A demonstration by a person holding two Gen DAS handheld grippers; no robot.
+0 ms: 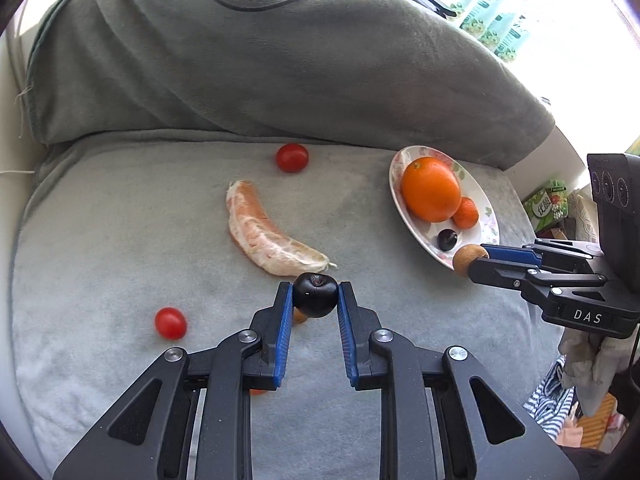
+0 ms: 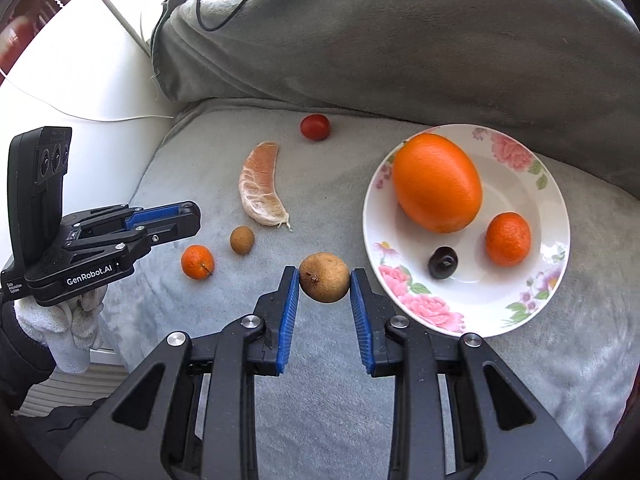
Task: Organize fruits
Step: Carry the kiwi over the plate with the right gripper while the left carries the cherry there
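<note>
Landmark: floral plate [image 2: 556, 252] on the grey blanket [image 2: 328, 400].
Left gripper [image 1: 315, 295]: clamped on a dark cherry [image 1: 315, 294], well left of the plate.
Right gripper [image 2: 325, 278]: pinching a brown longan [image 2: 324, 277], just beside the plate's left rim.
Plate contents: orange [image 2: 437, 182], mandarin [image 2: 508, 239], another cherry [image 2: 443, 263].
Advice: likely carry each fruit over bare plate, lower, then release; avoid nudging the orange.
</note>
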